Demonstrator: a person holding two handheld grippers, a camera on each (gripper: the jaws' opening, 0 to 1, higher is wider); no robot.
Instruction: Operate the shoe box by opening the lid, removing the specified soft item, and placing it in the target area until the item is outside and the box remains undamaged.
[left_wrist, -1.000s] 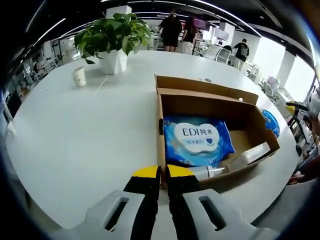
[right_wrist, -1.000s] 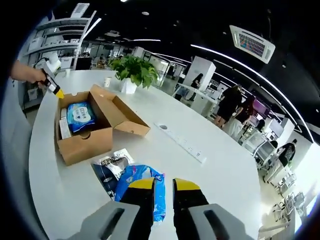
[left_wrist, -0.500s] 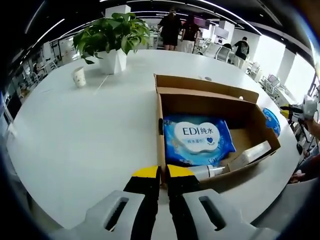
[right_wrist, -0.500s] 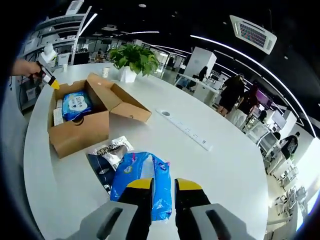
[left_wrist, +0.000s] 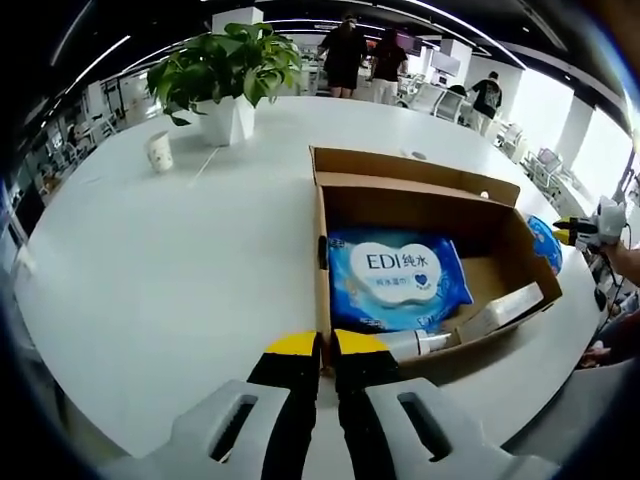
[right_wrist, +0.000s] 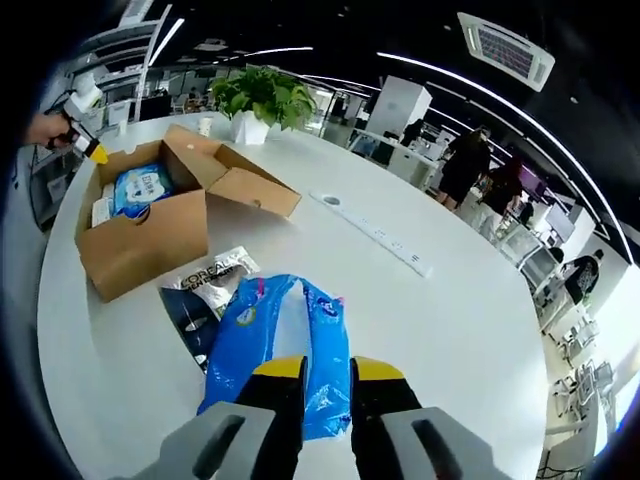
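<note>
The cardboard shoe box stands open on the white table, its lid folded back. Inside lies a blue EDI wipes pack with a white tube at its near end. My left gripper hovers at the box's near corner, jaws together and nothing between them. In the right gripper view, a second blue soft pack lies on the table outside the box, beside a black and silver pouch. My right gripper hangs just over that pack's near edge, jaws together.
A potted plant and a paper cup stand at the far left of the table. A white power strip lies along the middle. People stand behind the table. The table edge runs close on the box's right.
The right gripper has come nearer and lower over the blue pack outside the box. The left gripper and the box have not moved.
</note>
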